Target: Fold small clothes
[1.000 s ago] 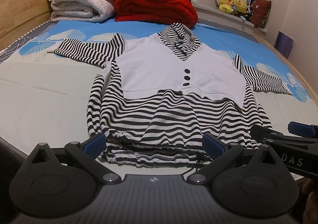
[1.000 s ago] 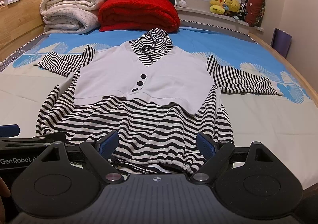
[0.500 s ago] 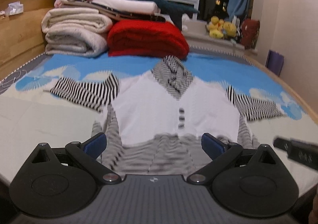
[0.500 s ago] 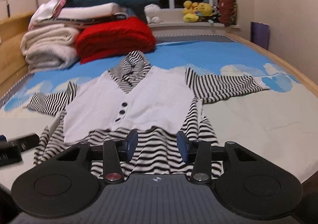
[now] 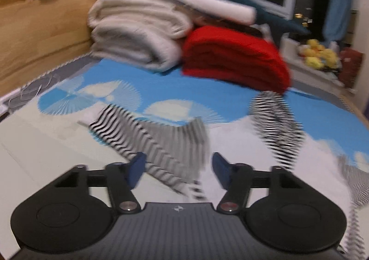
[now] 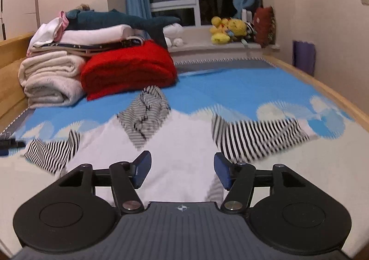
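A small black-and-white striped top with a white vest front lies flat on the bed, collar toward the blankets. Its left sleeve is spread out in the blurred left wrist view, and the collar shows to the right there. Its right sleeve is spread to the right in the right wrist view. My left gripper is open and empty, just short of the left sleeve. My right gripper is open and empty over the white front, between the sleeves.
Folded cream blankets and a red blanket are stacked at the head of the bed, with a plush shark on top. A wooden bed frame runs along the left. Plush toys sit on the window sill.
Both grippers have moved forward from the hem over the top, the left one swinging toward the left sleeve. The left jaws have narrowed; the right jaws narrowed, then opened wider again.
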The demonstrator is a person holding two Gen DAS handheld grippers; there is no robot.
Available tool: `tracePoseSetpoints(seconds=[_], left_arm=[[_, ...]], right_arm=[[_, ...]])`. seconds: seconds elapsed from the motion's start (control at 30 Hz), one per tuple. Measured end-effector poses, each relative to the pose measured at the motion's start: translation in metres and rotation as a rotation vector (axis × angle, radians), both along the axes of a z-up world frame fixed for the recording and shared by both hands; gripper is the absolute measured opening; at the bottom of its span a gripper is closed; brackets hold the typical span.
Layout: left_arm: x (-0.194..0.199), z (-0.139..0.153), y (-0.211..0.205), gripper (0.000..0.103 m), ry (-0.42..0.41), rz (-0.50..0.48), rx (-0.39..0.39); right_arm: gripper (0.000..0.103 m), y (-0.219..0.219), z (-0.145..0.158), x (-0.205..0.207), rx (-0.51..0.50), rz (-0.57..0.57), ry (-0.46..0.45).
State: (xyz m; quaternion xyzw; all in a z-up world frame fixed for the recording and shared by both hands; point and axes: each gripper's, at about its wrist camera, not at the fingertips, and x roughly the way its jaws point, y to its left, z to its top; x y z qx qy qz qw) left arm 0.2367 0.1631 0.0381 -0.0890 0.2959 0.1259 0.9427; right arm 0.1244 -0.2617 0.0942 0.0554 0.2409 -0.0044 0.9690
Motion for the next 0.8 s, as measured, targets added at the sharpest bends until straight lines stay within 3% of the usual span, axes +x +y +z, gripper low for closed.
tracePoseSetpoints(seconds=[0.07,0.2,0.3,0.4,0.43,0.47,0.5,0.57,0.6,0.7,0.77,0.8], left_arm=[[0.023,-0.017,0.032,0.054,0.026,0.059,-0.054],[0.055,-0.045,0.082,0.053,0.038,0.137,-0.053],[0.072,-0.067,0.12,0.053,0.048,0.208,-0.073],[0.086,-0.082,0.157,0.053,0.042,0.288,-0.132],[0.091,-0.086,0.171,0.053,0.028,0.309,-0.146],[0.097,-0.09,0.181,0.053,0.02,0.326,-0.148],[0.104,-0.095,0.191,0.053,0.014,0.347,-0.149],[0.113,-0.104,0.209,0.053,0.006,0.385,-0.175],[0.119,-0.11,0.22,0.053,0.006,0.408,-0.197],[0.136,-0.124,0.239,0.053,0.005,0.412,-0.223],[0.145,-0.135,0.245,0.052,0.048,0.394,-0.224],[0.148,-0.141,0.247,0.044,0.068,0.391,-0.221]], right_arm=[[0.065,0.003,0.003,0.034,-0.025,0.003,-0.01],[0.069,0.01,-0.001,0.101,-0.026,0.013,-0.001],[0.07,0.015,-0.023,0.128,-0.016,0.031,-0.004],[0.068,0.019,-0.053,0.14,0.021,-0.057,0.059],[0.062,0.019,-0.058,0.144,0.057,-0.04,0.081],[0.05,0.022,-0.06,0.148,0.077,-0.013,0.092],[0.045,0.025,-0.061,0.15,0.081,0.02,0.087],[0.024,0.033,-0.062,0.151,0.058,0.078,0.052],[0.019,0.036,-0.062,0.151,0.046,0.098,0.038],[0.016,0.043,-0.065,0.154,0.036,0.156,0.044],[0.016,0.048,-0.067,0.155,0.009,0.19,0.066],[0.016,0.049,-0.069,0.154,-0.001,0.197,0.077]])
